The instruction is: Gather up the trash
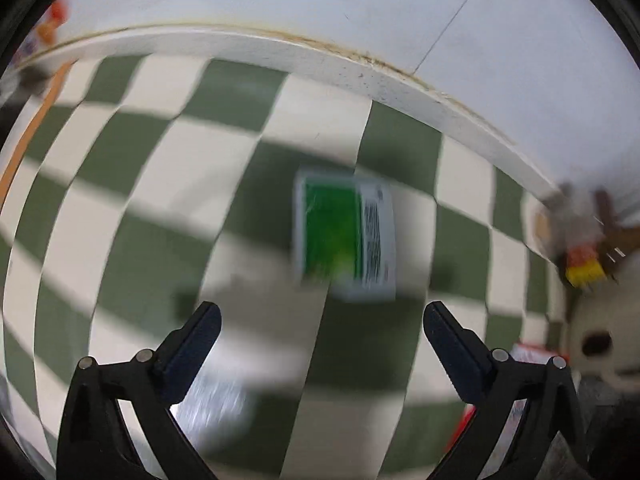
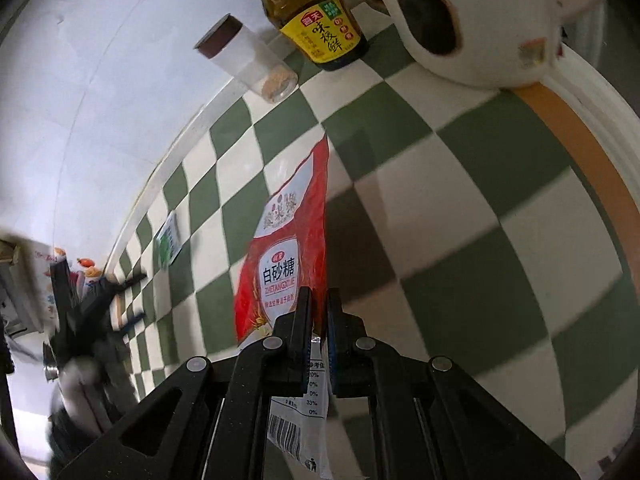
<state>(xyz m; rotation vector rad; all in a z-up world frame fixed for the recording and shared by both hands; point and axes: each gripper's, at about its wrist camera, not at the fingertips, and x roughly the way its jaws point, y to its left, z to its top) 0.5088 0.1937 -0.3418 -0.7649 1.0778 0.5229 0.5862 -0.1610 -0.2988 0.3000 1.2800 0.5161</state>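
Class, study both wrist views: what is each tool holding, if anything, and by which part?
The right tool is shut on the red sugar bag, pinching its edge near one end. The left tool is open and holds nothing; the green packet lies ahead of it.

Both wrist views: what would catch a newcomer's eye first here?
The red sugar bag pinched upright in the right gripper fills the middle of the right view. Behind it a soy sauce bottle stands by the wall. In the left view, a green packet lies ahead of the open left gripper.
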